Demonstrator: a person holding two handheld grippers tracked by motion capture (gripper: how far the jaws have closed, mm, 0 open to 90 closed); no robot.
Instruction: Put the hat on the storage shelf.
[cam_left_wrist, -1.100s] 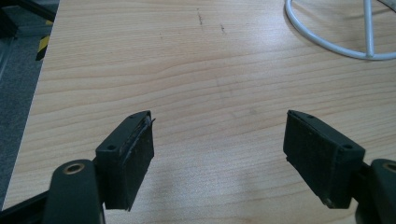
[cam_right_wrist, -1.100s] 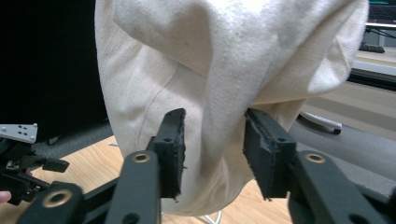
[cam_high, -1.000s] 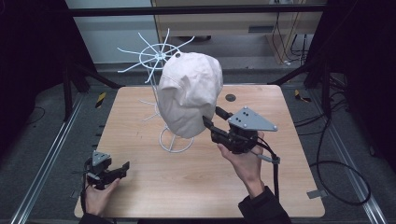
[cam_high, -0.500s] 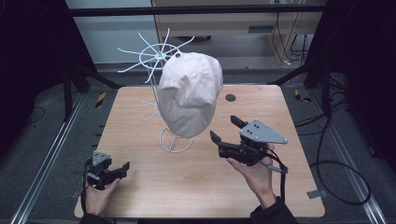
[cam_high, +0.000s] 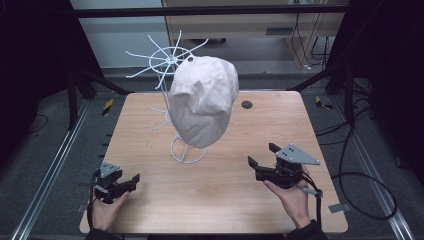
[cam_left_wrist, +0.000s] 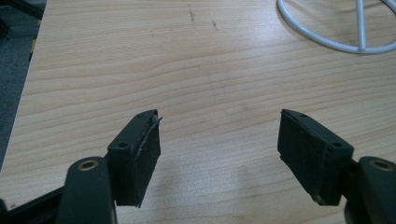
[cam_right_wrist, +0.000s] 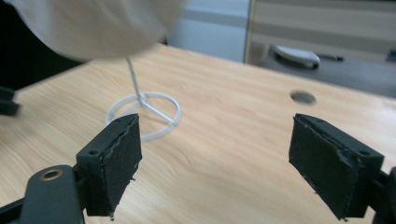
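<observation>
Cap (cam_high: 204, 102), pale pink and creased, hangs on the wire stand (cam_high: 187, 150); both tools gape, empty.

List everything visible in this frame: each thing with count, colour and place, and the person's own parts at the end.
cap: 1, off-white, hung over the wire stand, above the table's middle
wire stand: 1, white, ring base on the table, spoked top behind the cap
table: 1, light wood, round hole near its far right
left gripper: 1, black, near left corner of the table, jaws open, nothing between them
right gripper: 1, black with grey plate, near right of the table, jaws just opened wide, nothing between them
hands: 2, one on each gripper, at the near edge
</observation>
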